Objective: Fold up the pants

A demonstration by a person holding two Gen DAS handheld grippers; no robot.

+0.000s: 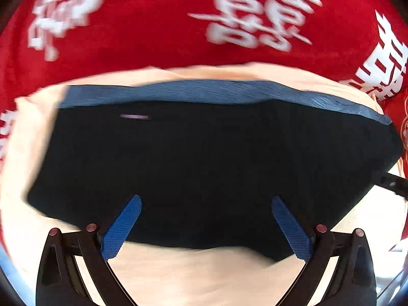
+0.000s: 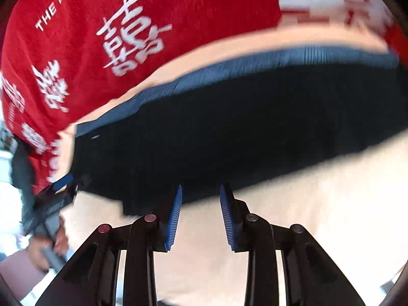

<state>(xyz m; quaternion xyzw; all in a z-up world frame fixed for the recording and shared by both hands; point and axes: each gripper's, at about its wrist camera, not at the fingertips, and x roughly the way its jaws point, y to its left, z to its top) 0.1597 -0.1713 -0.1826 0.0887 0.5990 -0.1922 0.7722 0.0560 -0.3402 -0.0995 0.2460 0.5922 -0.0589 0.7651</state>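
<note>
The right gripper (image 2: 201, 191) hung with fingers apart and empty over the near edge of the black pants (image 2: 229, 132), which lay folded on a cream sheet (image 2: 318, 216); a red cloth (image 2: 127, 38) lay beyond.

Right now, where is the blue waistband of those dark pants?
In both wrist views the blue waistband runs along the far edge of the dark pants, which lie on a cream cloth, with a red cloth beyond.

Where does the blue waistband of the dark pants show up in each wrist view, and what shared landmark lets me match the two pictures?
Left wrist: the blue waistband runs nearly level across the middle, along the far edge of the dark pants.
Right wrist: it slants from lower left up to the upper right.
Shared landmark: the red cloth with white characters beyond the waistband.
</note>
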